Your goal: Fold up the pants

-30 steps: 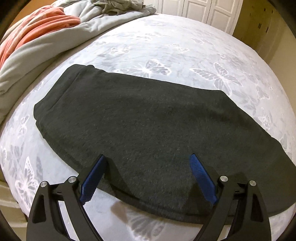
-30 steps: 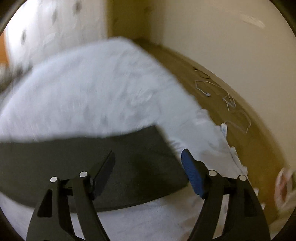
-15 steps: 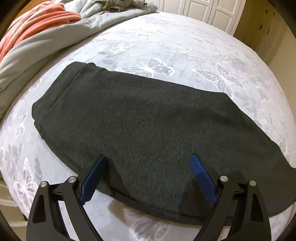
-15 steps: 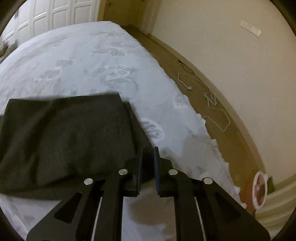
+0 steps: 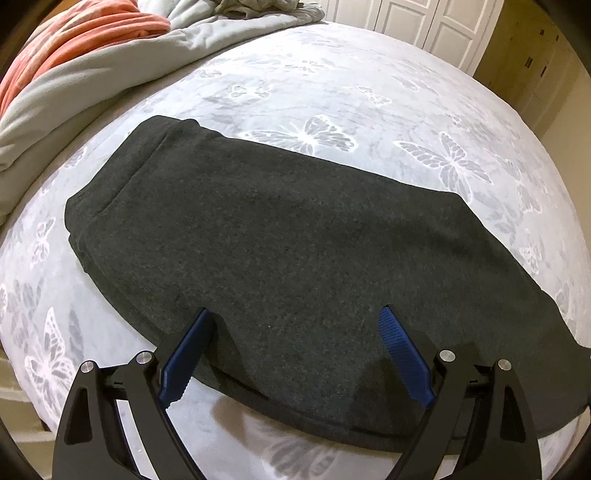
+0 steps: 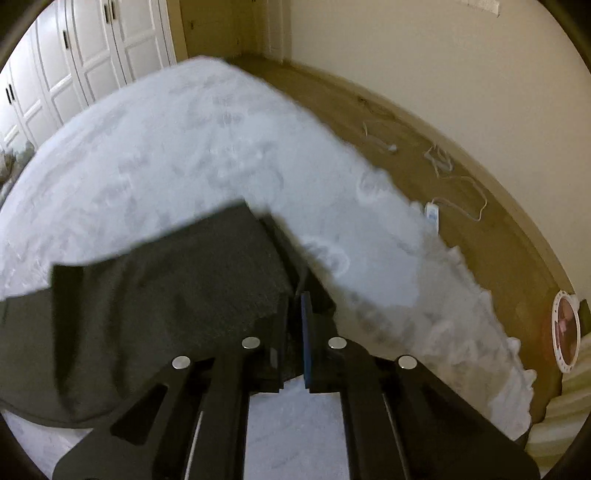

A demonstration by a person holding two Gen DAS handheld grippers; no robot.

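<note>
Dark grey pants lie flat across a bed with a white butterfly-print cover, the waistband end at the left. My left gripper is open and empty, its blue pads over the pants' near edge. In the right wrist view my right gripper is shut on the right end of the pants and has that corner lifted off the bed, the cloth bending up toward the jaws.
A grey and orange blanket is heaped at the bed's far left. White closet doors stand behind the bed. The bed's right edge drops to a wooden floor with white cables and a round object.
My right gripper moved to the pants' right end, closed on it, and has begun lifting that end. My left gripper stayed open over the near edge and barely moved.
</note>
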